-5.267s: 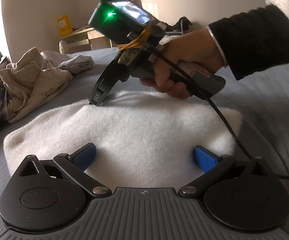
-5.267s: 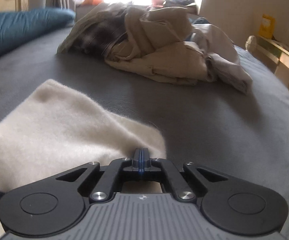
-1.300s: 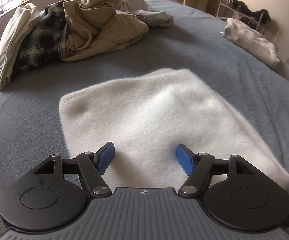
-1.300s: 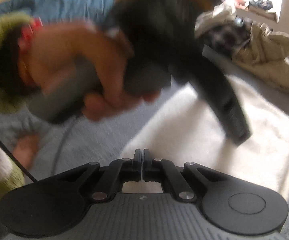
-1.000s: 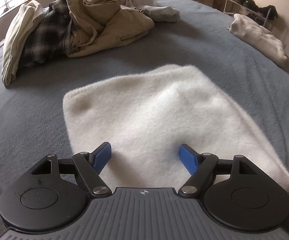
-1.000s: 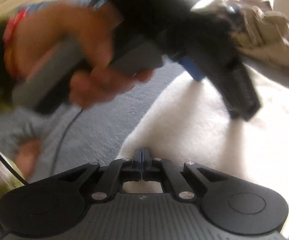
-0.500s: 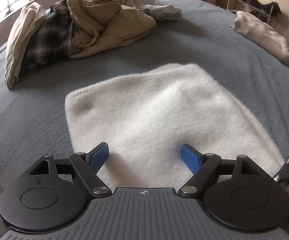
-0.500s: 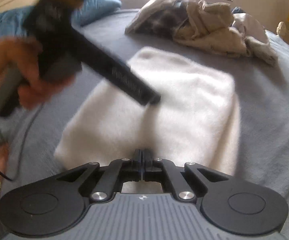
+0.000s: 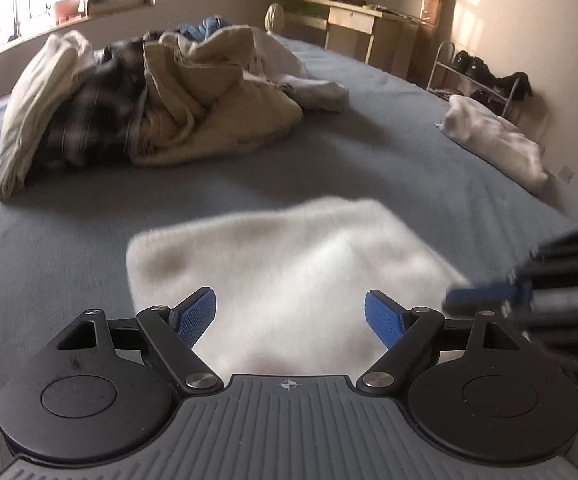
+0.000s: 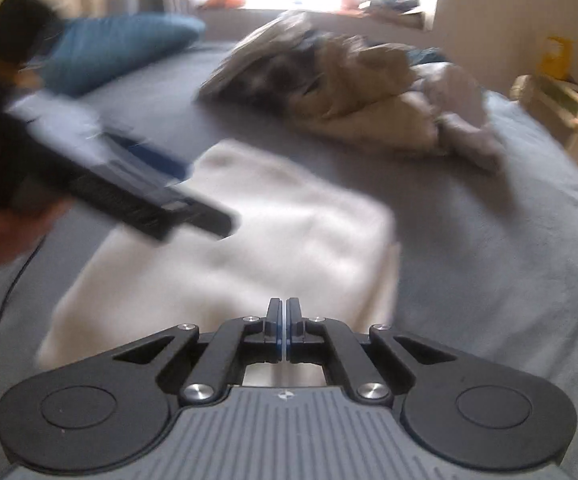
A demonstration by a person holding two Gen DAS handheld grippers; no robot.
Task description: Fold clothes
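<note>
Left hand-held gripper [image 9: 291,314] widened (released) above white folded garment [image 9: 289,264]; right [image 10: 283,330] clenched.

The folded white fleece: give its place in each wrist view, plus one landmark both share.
Left wrist: folded white fleece low centre, ahead of the open left gripper.
Right wrist: centre-left, beyond the shut right gripper.
Shared landmark: pile of unfolded clothes, beyond it.

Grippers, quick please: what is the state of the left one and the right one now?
Left gripper: open, has just been opening, nothing between the fingers, white fleece beneath.
Right gripper: closed, holding nothing.
</note>
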